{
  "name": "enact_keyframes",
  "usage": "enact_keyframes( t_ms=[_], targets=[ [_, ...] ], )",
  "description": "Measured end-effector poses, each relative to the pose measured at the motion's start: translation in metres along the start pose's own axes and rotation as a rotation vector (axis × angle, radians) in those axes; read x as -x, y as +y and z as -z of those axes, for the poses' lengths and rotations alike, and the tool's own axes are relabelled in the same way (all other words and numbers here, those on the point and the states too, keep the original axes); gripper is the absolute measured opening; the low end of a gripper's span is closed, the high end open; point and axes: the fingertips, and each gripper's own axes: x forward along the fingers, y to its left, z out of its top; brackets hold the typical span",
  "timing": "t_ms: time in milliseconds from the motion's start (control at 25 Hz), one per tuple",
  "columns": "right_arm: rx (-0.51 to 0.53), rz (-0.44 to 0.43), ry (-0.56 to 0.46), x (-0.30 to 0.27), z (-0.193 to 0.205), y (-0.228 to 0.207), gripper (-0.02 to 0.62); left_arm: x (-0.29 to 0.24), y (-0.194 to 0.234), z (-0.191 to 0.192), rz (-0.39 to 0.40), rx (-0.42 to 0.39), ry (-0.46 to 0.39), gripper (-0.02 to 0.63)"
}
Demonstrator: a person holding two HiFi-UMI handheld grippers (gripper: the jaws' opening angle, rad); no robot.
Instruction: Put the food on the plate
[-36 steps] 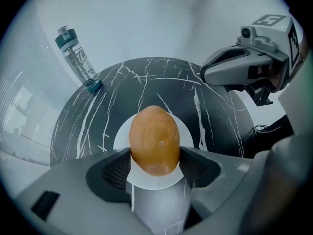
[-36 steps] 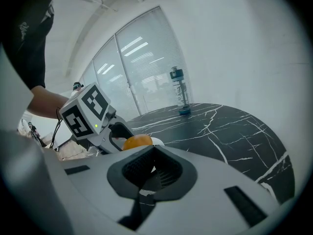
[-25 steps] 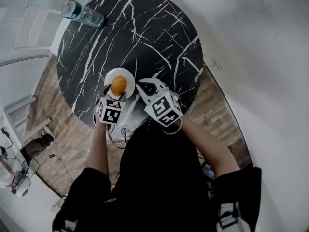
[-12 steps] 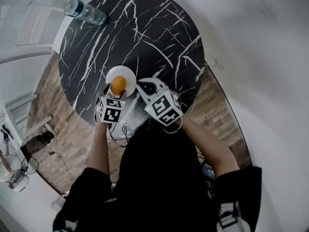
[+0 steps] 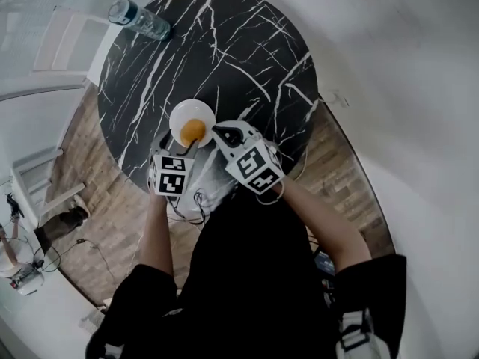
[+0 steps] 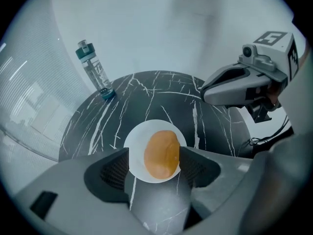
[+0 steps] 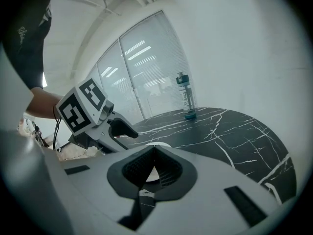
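Food: orange, rounded, lying on the white plate, toward the plate's near-right part; seemingly fully set down, with the task at or near its end.
Table: round, black with white veining; near edge just behind the plate on the person's side.
Risk, nudge: probably the main one. Left tongs poised at the plate's near rim. Possible outcome of a careless dip or pull-back: rim clipped, plate and food shoved across the table or toward its edge.
Risk, drag: right-hand pad of the left tongs very close to the food's flank; contact or a thin gap, cannot tell which. With contact, likely result of a sideways withdrawal: food rolled off the plate.
Risk, crowding: right tongs just beside the plate on its right, near the left tongs; chance of a knock between the two, given any hasty move.
Left tongs: released, jaws spread wide, gripping nothing.
Right tongs: clenched, pads pressed together at the tips, nothing caught between them; tip aimed at the plate's right rim.
Food against tongs: framed in the gap of the left tongs, nearer the right-hand pad, clear of the left-hand one; just left of the right tongs' tip, apart from it.
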Motion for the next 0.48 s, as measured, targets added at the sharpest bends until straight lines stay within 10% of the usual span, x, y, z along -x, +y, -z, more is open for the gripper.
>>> enact_keyframes(
  t_ms=[480],
  targets=[
    [0.1, 0.017, -0.109, 0.023, -0.048, 0.042, -0.005, 0.073, -0.004, 0.017, -0.045, 0.294, -0.238, 0.281]
  ],
)
